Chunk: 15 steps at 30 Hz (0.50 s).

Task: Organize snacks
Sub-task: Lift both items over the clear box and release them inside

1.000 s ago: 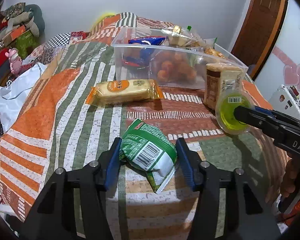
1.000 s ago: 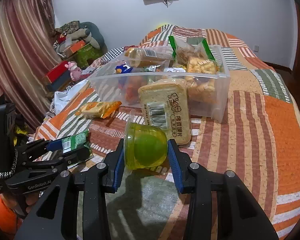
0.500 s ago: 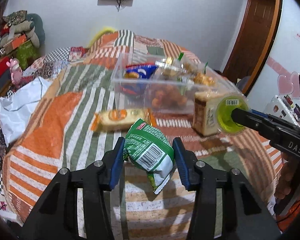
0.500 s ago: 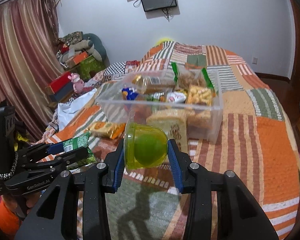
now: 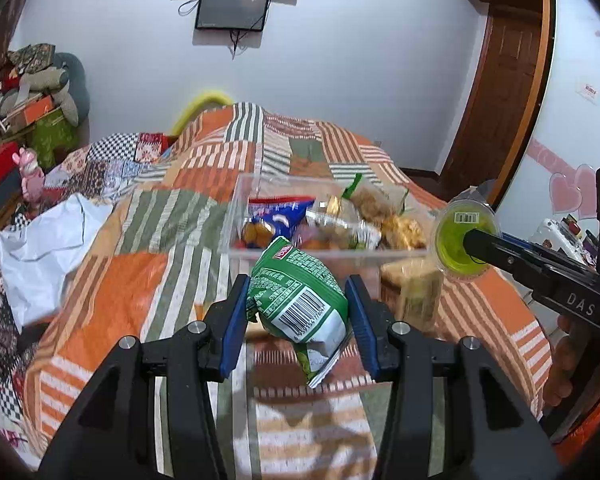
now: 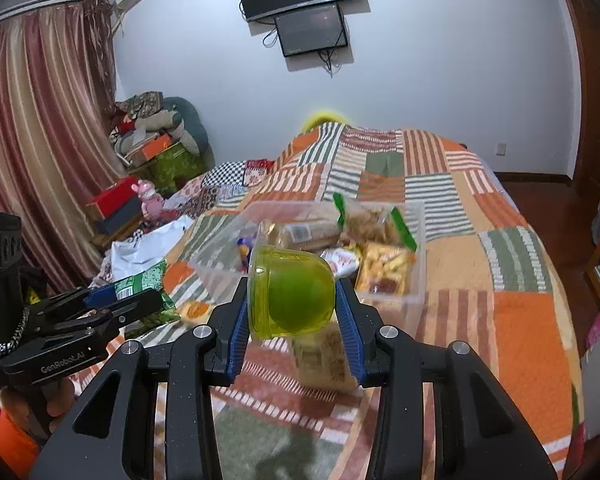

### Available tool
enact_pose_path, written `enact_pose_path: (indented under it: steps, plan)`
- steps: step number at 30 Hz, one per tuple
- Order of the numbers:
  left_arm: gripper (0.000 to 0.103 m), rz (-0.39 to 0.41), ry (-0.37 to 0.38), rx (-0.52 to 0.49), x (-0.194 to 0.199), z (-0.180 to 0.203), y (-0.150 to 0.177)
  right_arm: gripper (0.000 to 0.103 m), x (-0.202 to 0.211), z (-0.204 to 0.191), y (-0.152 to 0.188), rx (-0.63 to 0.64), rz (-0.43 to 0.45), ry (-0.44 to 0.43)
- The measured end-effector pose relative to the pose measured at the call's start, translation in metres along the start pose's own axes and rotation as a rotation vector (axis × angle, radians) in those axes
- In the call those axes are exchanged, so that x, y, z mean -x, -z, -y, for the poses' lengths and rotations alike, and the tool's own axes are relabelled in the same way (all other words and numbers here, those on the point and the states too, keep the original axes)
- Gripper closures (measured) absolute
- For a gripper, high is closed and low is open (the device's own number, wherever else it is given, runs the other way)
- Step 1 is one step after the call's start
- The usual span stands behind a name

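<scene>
The clear plastic storage bin (image 6: 414,276) on the striped patchwork bedspread (image 6: 532,344) is open-topped, but bagged snacks fill most of its interior; only its left end shows some free room. A wrapped bread loaf (image 6: 326,354) stands against the bin's near wall, blocking low approach there. An orange-wrapped cake (image 6: 194,309) lies left of it. Bedspread to the right of the bin is unobstructed. A crumpled white plastic bag (image 5: 44,248) occupies the far left edge.

Glossy green foil packet (image 5: 298,300), translucent smooth plastic jelly cup (image 6: 291,291), clear hard plastic bin (image 5: 236,216), quilted matt cloth bedspread (image 5: 148,240), varnished wooden door (image 5: 496,92) at upper right
</scene>
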<state>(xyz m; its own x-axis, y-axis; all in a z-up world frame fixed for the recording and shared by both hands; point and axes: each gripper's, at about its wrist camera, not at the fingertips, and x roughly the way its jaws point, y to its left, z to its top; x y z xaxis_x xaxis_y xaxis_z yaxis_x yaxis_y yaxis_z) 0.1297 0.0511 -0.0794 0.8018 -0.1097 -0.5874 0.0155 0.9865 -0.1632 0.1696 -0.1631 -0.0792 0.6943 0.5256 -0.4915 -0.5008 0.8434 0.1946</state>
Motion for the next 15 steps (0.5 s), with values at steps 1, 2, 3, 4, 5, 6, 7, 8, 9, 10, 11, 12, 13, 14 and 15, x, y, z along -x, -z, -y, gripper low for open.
enact_pose_path:
  steps: [1,2,3,4,5,6,7,8,9,10,11,12,13,14,15]
  plan:
    - [0.056,0.005,-0.002,-0.003,-0.001,0.000,-0.003,0.066,0.000,0.001,-0.002,0.000,0.005,0.003]
    - [0.056,0.009,-0.004,-0.004,-0.002,0.000,-0.006,0.066,-0.001,0.002,-0.004,0.000,0.010,0.008]
    - [0.056,0.013,-0.003,-0.004,-0.005,0.000,-0.010,0.066,-0.002,0.003,-0.006,0.000,0.014,0.012]
    - [0.056,0.016,-0.003,-0.004,-0.007,0.000,-0.012,0.066,-0.002,0.004,-0.008,0.000,0.017,0.015]
    - [0.056,0.018,-0.005,-0.006,-0.009,0.000,-0.015,0.066,-0.004,0.005,-0.010,-0.001,0.020,0.019]
    - [0.056,0.021,-0.010,-0.007,-0.013,-0.001,-0.018,0.066,-0.005,0.006,-0.011,-0.002,0.024,0.022]
    - [0.056,0.020,-0.009,-0.005,-0.015,-0.002,-0.021,0.066,-0.005,0.007,-0.012,-0.003,0.026,0.024]
    - [0.056,0.019,-0.008,-0.003,-0.018,-0.002,-0.022,0.066,-0.006,0.008,-0.014,-0.003,0.030,0.029]
    - [0.056,0.019,-0.012,0.001,-0.022,-0.003,-0.025,0.066,-0.007,0.008,-0.015,-0.003,0.031,0.032]
    - [0.056,0.020,-0.015,0.002,-0.025,-0.004,-0.026,0.066,-0.008,0.009,-0.015,-0.004,0.033,0.036]
    - [0.056,0.021,-0.016,0.003,-0.027,-0.004,-0.028,0.066,-0.010,0.010,-0.016,-0.006,0.033,0.038]
    - [0.056,0.021,-0.015,0.006,-0.031,-0.005,-0.030,0.066,-0.012,0.010,-0.017,-0.008,0.034,0.040]
    - [0.056,0.020,-0.015,0.008,-0.034,-0.005,-0.031,0.066,-0.013,0.011,-0.018,-0.008,0.033,0.042]
    - [0.056,0.021,-0.020,0.008,-0.038,-0.006,-0.033,0.066,-0.015,0.011,-0.018,-0.006,0.030,0.047]
    - [0.056,0.021,-0.022,0.009,-0.041,-0.006,-0.034,0.066,-0.017,0.011,-0.018,-0.004,0.029,0.052]
